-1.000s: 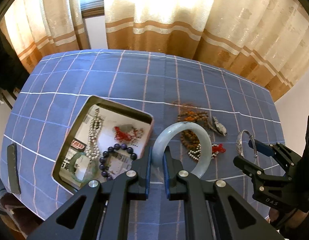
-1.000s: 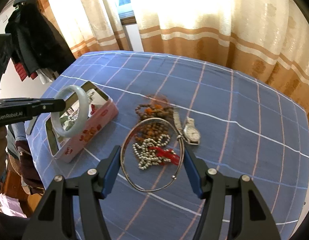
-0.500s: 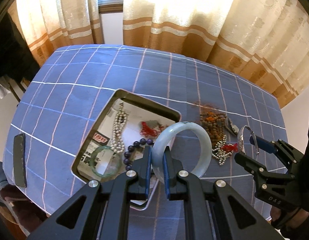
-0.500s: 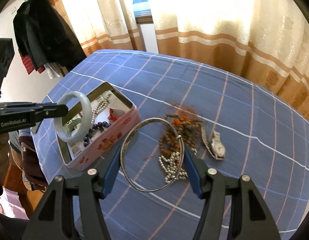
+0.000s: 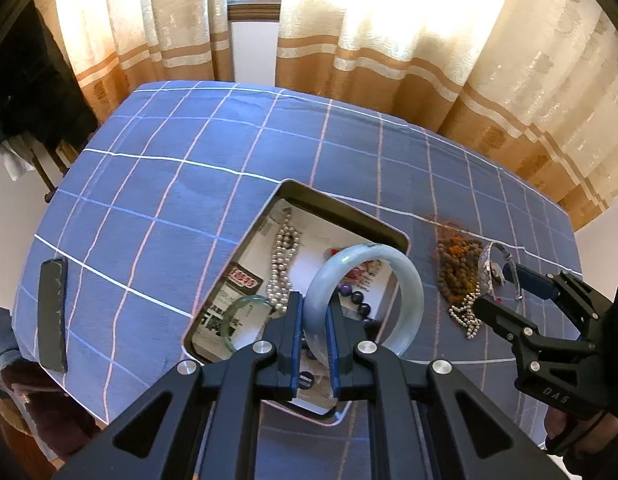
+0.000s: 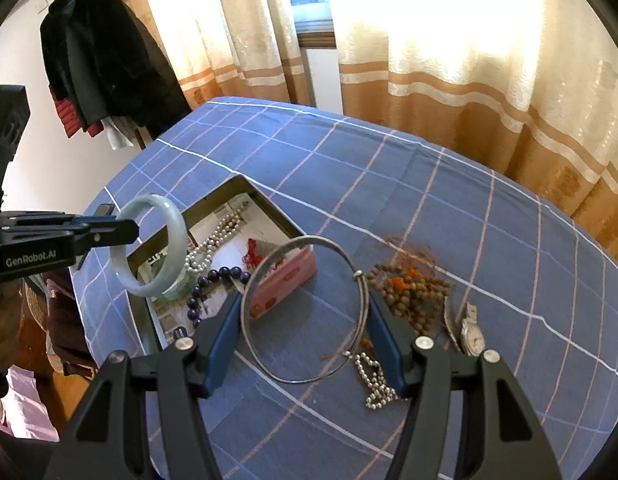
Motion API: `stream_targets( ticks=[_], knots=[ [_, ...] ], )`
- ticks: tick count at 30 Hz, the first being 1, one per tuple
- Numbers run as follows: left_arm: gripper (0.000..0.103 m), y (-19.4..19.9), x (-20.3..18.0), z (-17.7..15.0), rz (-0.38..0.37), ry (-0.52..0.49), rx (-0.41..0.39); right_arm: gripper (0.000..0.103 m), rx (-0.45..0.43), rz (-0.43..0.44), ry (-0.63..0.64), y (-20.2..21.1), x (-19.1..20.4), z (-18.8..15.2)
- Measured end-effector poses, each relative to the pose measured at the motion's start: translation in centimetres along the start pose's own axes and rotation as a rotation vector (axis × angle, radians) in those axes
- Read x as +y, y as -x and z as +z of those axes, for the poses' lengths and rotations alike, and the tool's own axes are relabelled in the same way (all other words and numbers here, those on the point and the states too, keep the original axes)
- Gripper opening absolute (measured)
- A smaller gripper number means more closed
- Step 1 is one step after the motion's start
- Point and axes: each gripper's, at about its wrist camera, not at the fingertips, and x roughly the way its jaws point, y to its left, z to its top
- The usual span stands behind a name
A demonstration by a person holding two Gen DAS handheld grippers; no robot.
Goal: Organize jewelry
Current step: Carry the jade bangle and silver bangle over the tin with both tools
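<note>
Pale jade bangle (image 5: 365, 300), held on edge above the open tin box (image 5: 341, 210): a thick, rigid stone ring, judged heavy for its size, smooth enough to slip and likely to chip if dropped on metal. The left gripper (image 5: 312, 334) is nearly closed, its jaws pinching the band at the ring's near left side; a hold across the band's thickness, as here, is judged safer than spanning the hoop.

Thin silver bangle (image 6: 305, 312), held in the air over the blue checked tablecloth (image 6: 429, 208), just right of the box: a light, stiff wire hoop, judged springy under side pressure. The right gripper (image 6: 305, 328) stands about half open, its jaws bearing on the hoop's left and right sides from outside.

Box contents: pearl strand (image 5: 284, 268), dark purple bead string (image 5: 355, 294), green bangle (image 5: 239, 312), a red item. On the cloth to the right: brown bead heap (image 6: 409, 292), silver bead chain (image 6: 373, 380), wristwatch (image 6: 471, 330).

The left wrist view alone shows the pinch on the jade band and a dark flat bar (image 5: 53, 314) at the far left of the table. The right wrist view alone shows the box's pink outer wall, the watch face and a jacket (image 6: 105, 64) hanging by the curtain.
</note>
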Motion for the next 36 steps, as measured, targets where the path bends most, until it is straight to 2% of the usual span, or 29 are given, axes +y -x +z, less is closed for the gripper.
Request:
stream_targets(
  ticks=[14, 36],
  knots=[
    [0.010, -1.0, 2.3, 0.2, 0.018, 0.037, 0.019, 0.064, 0.015, 0.029, 0.046, -2.1, 1.5, 2.1],
    [0.010, -3.2, 3.6, 1.0, 0.028, 0.046, 0.056, 0.064, 0.038, 0.059, 0.104, -5.1, 3.2, 4.5]
  ],
)
